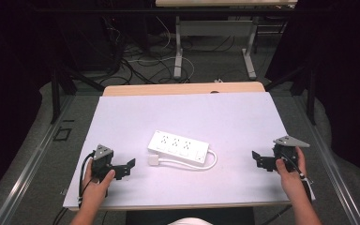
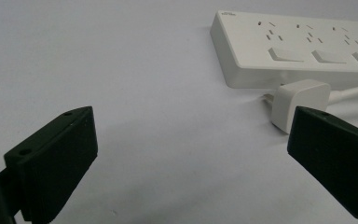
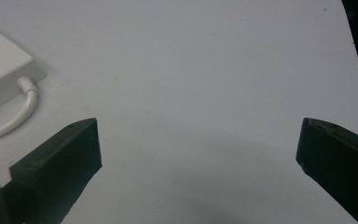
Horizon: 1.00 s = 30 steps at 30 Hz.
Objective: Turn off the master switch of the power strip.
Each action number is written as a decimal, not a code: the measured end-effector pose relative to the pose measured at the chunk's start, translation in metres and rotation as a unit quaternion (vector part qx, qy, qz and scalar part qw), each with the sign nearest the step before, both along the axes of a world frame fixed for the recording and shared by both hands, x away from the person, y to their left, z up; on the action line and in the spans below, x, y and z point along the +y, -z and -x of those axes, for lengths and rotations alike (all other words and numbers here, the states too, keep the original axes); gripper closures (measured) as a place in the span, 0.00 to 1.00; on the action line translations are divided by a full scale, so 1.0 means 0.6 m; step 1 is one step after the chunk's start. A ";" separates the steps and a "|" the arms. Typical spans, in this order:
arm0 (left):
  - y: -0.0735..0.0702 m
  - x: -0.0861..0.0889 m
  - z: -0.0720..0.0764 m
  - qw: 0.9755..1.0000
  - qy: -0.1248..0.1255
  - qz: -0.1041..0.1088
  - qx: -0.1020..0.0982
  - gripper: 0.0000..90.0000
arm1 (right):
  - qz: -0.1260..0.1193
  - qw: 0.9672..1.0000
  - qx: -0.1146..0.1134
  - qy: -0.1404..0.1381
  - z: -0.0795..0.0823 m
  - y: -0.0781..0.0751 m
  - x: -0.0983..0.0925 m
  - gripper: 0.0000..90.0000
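A white power strip (image 1: 178,146) lies in the middle of the white table top (image 1: 225,117), its short cable (image 1: 201,164) looping round to a white plug (image 1: 154,160) at its near left corner. My left gripper (image 1: 127,168) rests near the front left, open and empty, a little left of the plug. In the left gripper view the power strip (image 2: 303,51) and plug (image 2: 298,100) lie ahead, right of centre, just beyond the right jaw. My right gripper (image 1: 258,160) sits at the front right, open and empty; its view catches the strip's end (image 3: 0,70) and cable (image 3: 14,119) at far left.
The table's right edge (image 3: 354,51) runs close beside the right gripper. Beyond the far edge are desk legs (image 1: 178,47) and tangled floor cables (image 1: 140,65). White surface lies between the strip and the right gripper.
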State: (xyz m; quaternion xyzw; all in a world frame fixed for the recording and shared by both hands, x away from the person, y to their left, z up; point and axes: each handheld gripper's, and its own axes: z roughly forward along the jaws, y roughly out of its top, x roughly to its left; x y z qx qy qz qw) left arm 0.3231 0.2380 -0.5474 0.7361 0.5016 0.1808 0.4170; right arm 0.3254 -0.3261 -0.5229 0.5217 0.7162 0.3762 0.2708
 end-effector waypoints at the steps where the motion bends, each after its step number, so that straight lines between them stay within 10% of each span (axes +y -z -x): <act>1: 0.000 0.000 0.000 1.000 0.001 0.000 0.000 0.02 | -0.002 1.000 0.000 0.001 0.000 0.002 -0.002 0.00; 30: 0.000 0.003 0.000 1.000 -0.001 -0.003 -0.003 0.02 | -0.006 0.999 0.021 0.045 0.003 0.048 -0.034 0.00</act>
